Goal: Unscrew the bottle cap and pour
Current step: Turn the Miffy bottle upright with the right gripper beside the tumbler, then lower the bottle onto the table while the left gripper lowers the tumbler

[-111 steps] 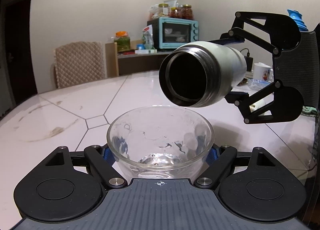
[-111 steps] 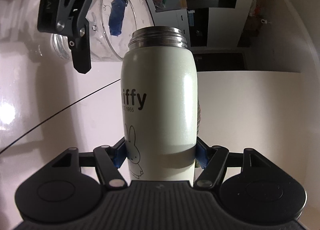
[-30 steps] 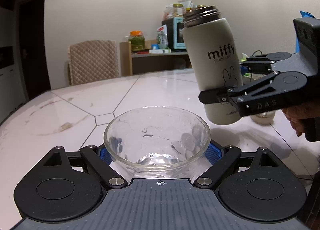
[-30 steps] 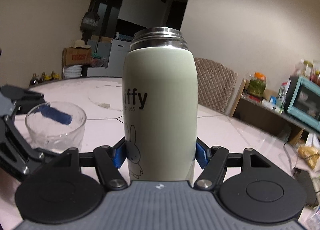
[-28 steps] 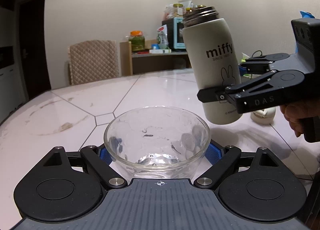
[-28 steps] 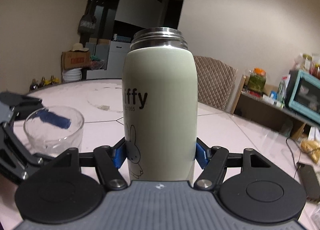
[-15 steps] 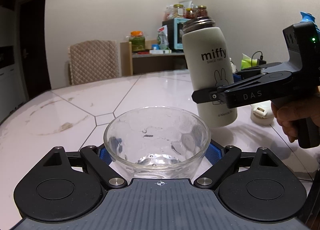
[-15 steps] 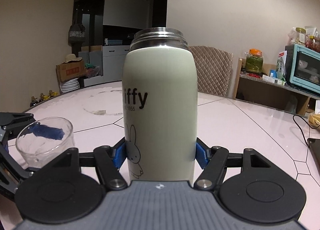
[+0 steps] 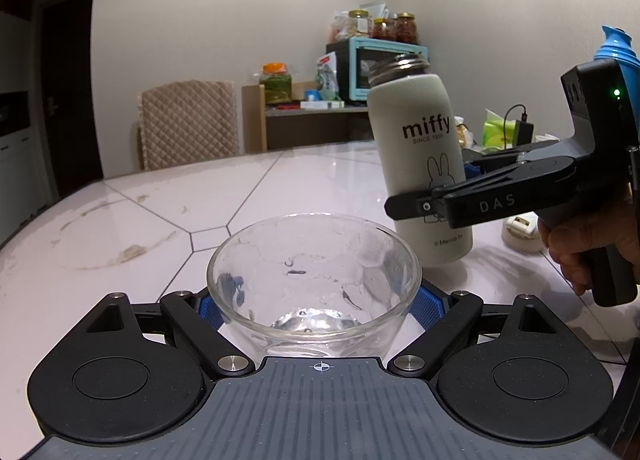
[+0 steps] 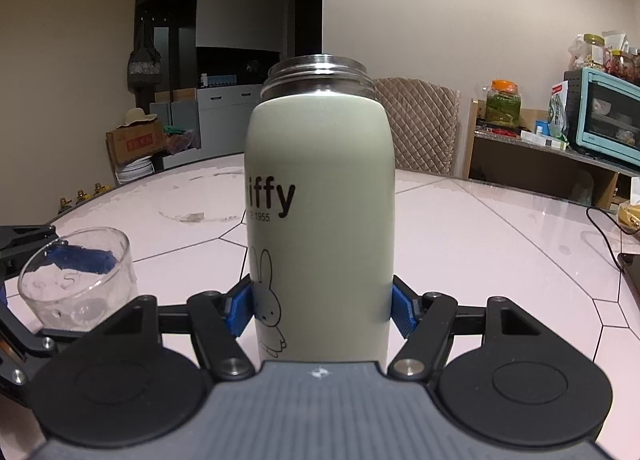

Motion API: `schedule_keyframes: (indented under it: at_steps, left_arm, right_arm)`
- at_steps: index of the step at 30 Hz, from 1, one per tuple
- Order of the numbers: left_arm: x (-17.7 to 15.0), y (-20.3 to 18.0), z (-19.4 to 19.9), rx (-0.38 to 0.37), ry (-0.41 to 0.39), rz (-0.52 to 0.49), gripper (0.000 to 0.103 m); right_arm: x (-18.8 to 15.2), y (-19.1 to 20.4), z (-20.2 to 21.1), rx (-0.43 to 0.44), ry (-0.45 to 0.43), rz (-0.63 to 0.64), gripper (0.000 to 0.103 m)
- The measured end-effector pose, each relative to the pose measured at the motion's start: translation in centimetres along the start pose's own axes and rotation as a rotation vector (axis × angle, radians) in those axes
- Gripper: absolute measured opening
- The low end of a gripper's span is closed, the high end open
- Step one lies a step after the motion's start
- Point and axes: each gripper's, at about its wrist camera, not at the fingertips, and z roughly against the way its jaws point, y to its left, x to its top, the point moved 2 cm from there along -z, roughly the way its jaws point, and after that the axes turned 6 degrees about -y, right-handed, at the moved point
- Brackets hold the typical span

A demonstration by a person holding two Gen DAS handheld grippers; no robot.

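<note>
A pale green Miffy bottle (image 10: pixel 320 200) with a bare steel threaded neck and no cap stands nearly upright on the white table; it also shows in the left wrist view (image 9: pixel 420 164). My right gripper (image 10: pixel 320 310) is shut on the bottle's lower body; it also shows in the left wrist view (image 9: pixel 416 206). My left gripper (image 9: pixel 316 304) is shut on a clear glass cup (image 9: pixel 314 280), which rests on the table left of the bottle and also shows in the right wrist view (image 10: pixel 76 280). The cap is not in view.
The white marble table (image 9: pixel 140 228) stretches away ahead. A small white object (image 9: pixel 522 228) lies right of the bottle. A black cable (image 10: pixel 604 236) and a dark device lie at the table's right. A quilted chair (image 9: pixel 188 124) and a shelf with a teal oven (image 9: pixel 376 64) stand behind.
The bottle has gone from tipped over the cup to upright, moved right and down, and now sits at the table surface. The cup and left gripper have not moved.
</note>
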Motion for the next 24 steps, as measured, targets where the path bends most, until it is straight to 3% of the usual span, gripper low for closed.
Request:
schedule_keyframes:
  at_steps: [24]
  left_arm:
    - [0.02,0.51,-0.28,0.025,0.002,0.026,0.092]
  right_arm:
    - [-0.61,-0.17,0.31,-0.021,0.010,-0.024,0.070]
